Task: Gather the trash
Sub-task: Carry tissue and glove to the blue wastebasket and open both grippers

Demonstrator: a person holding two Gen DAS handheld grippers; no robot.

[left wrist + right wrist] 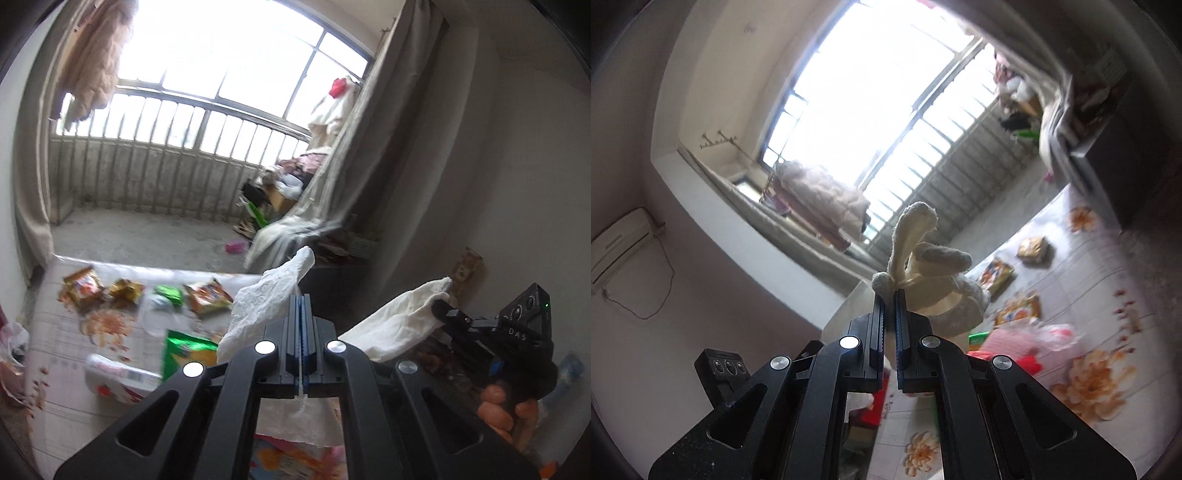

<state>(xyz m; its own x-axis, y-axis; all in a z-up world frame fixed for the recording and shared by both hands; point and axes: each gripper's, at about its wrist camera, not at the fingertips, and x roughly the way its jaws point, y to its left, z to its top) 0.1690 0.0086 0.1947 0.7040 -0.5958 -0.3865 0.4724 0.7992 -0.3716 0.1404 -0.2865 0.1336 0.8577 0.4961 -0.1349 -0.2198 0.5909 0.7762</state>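
Observation:
My left gripper (pixel 302 297) is shut on a crumpled white paper towel (pixel 258 306), held up above the floral bed sheet (pixel 62 369). My right gripper (pixel 889 293) is shut on a cream cloth rag (pixel 923 254); it also shows in the left wrist view (pixel 441 308) at the right, with the rag (pixel 399 321) hanging from its fingers. Snack wrappers (pixel 83 286), (pixel 207 299) and a green packet (pixel 188 350) lie on the sheet. Wrappers (pixel 1032 249), (pixel 1019 308) also show in the right wrist view.
A tissue pack (pixel 118 376) lies near the sheet's front edge. A plastic bag (pixel 14 339) sits at the left. A balcony with railing (pixel 155 173), clutter pile (pixel 280 184) and grey curtain (pixel 354 155) lies beyond. A red and clear plastic bag (pixel 1027 339) lies on the sheet.

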